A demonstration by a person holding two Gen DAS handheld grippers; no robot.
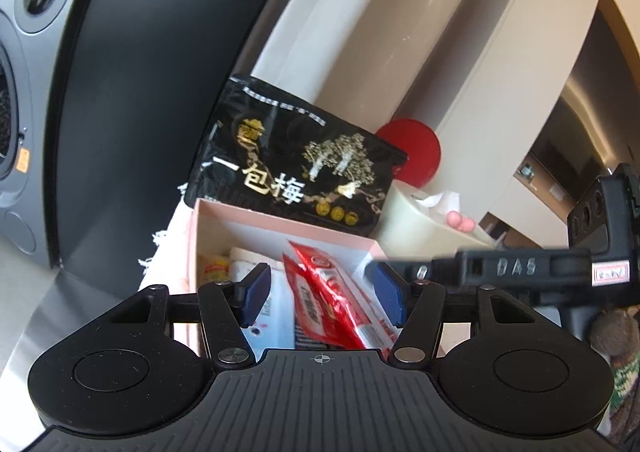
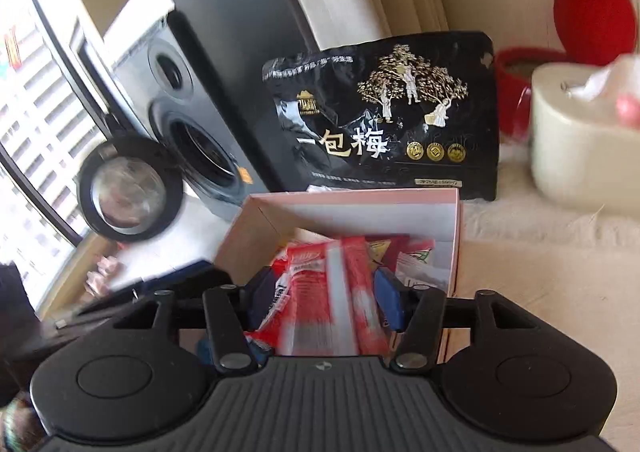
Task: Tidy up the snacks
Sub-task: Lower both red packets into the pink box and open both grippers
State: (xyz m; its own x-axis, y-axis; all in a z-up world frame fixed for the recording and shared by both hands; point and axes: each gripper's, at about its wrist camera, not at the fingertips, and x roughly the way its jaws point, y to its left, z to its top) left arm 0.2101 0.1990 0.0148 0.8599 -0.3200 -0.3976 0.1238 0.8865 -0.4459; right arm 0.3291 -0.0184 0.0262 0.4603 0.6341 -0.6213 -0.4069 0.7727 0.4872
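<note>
Fingers of the right gripper [image 2: 325,298] pinch a red-and-white plastic snack packet [image 2: 326,292] above the pink cardboard box [image 2: 456,236], the left gripper [image 1: 324,292] spread beside, so I fear it slips sideways onto crowded packets.

One pink box [image 2: 456,220], one black plum bag [image 2: 384,116], one speaker [image 2: 188,108], one red packet [image 2: 324,292].

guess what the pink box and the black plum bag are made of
Pink box: likely matte paperboard, with thin flat walls and crisp folded corners. Black plum bag: probably glossy plastic or foil film, shown by its wrinkles, shiny highlights and metallic gold print.
</note>
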